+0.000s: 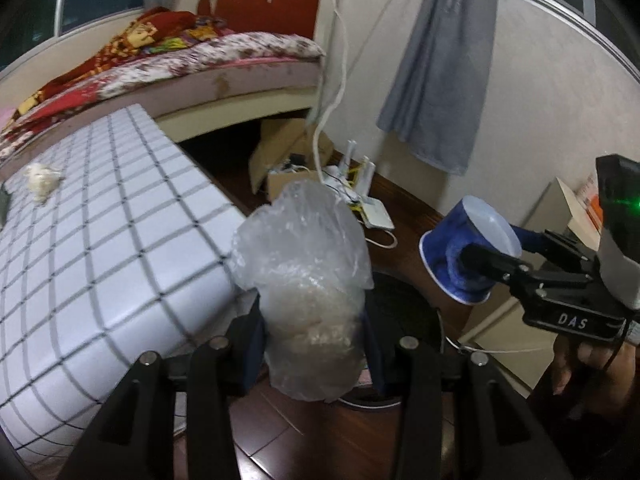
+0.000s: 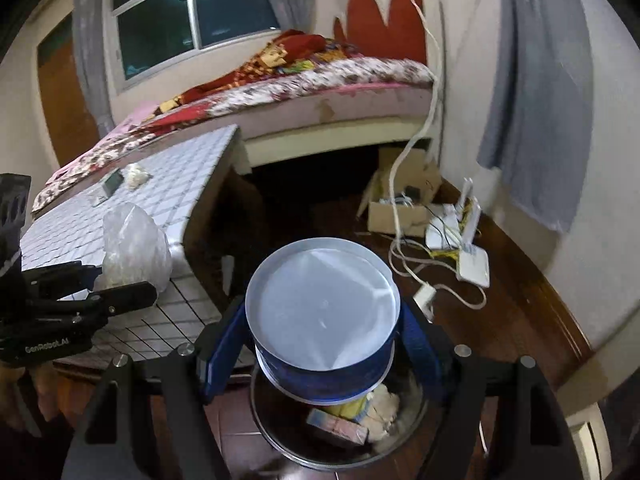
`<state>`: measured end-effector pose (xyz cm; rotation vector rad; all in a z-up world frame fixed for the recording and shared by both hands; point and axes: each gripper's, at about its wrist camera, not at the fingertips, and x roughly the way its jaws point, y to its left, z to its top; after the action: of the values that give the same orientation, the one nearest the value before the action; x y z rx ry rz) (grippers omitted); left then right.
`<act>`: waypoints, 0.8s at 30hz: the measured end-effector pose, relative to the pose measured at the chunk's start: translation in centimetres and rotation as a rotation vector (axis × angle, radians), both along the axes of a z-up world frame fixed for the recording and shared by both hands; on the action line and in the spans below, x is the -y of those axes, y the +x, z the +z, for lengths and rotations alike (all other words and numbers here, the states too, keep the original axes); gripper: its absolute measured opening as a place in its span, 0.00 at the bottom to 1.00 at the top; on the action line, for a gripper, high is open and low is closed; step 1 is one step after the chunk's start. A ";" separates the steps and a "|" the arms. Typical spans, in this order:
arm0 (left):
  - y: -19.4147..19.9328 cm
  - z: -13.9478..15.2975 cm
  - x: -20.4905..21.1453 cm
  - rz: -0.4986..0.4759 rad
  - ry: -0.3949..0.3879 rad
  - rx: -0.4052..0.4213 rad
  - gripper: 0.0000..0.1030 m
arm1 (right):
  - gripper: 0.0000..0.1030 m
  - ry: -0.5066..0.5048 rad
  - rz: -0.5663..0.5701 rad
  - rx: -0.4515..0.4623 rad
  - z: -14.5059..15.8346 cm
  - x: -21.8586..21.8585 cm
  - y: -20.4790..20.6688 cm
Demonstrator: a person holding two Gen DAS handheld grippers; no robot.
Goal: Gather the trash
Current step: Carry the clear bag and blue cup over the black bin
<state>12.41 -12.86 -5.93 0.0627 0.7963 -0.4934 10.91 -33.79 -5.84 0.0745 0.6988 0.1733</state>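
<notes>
Clear crumpled plastic bag (image 1: 300, 280) sits clamped in the left hand-held gripper (image 1: 308, 344), light and slippery, best pinched at its bunched lower end. The right hand-held gripper (image 2: 320, 340) grips a blue paper cup (image 2: 322, 316) by its thin, crushable walls, over the bin (image 2: 340, 436) near the table (image 1: 80, 240).

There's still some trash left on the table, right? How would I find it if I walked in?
Find the bed with the flowery sheet; in front of it stands a low table covered in a white grid cloth. Near the table's far end lies a crumpled white tissue wad. Beside it sits a small flat grey device, but the tissue is soft, lumpy and shapeless.
</notes>
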 end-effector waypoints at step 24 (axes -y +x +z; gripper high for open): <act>2.7 -9.8 6.7 -0.098 -0.053 -0.272 0.91 | 0.99 0.258 -0.146 -0.322 -10.1 5.5 5.6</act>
<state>15.15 -19.58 -15.78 -0.0148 1.0489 -0.6237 16.49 -39.33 -15.92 0.4060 0.9856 0.1112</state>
